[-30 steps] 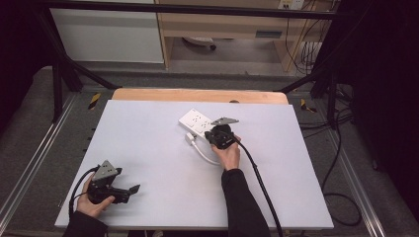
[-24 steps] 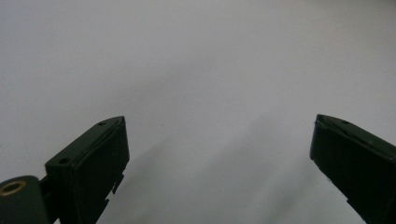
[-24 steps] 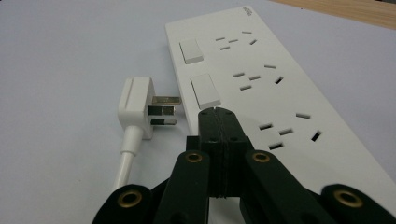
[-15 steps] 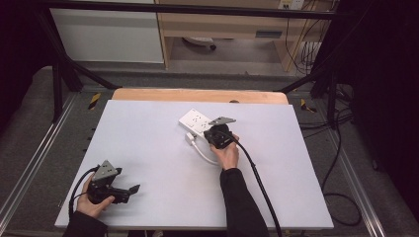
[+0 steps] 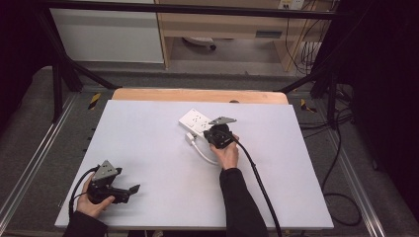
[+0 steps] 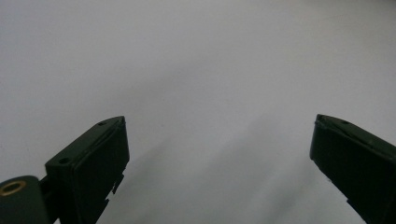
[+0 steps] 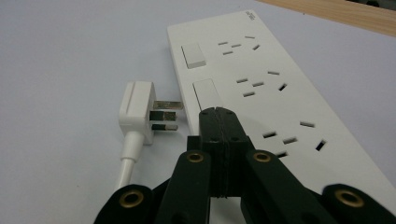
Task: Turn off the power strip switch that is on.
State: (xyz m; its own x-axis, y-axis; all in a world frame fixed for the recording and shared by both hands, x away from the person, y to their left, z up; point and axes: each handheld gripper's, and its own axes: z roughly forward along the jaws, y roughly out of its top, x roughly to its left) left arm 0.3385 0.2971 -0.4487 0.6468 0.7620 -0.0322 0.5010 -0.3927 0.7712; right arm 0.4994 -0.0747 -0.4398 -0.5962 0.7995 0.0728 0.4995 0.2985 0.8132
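The right tool (image 7: 218, 122) is sitting at centre frame in the right gripper view, its jaws pressed together on nothing, with the tips resting at the near edge of the white power strip (image 7: 275, 88) beside the lower rocker switch (image 7: 208, 94). In the high view this tool (image 5: 216, 132) is lying just below the power strip (image 5: 196, 120), right of centre on the tabletop (image 5: 148, 143).

Risk, as a judgement: a push from the closed tips is likely to slide the light strip across the smooth tabletop instead of tripping a switch, and a sideways slip could knock the loose plug (image 7: 140, 112) lying just left of the strip.

The strip is showing two switches and three socket groups. The plug's prongs are pointing toward the strip, unplugged, and its white cable (image 7: 125, 169) is trailing toward the lower frame.

The left tool (image 5: 127, 190) is resting at lower left with its jaws standing wide apart and empty.
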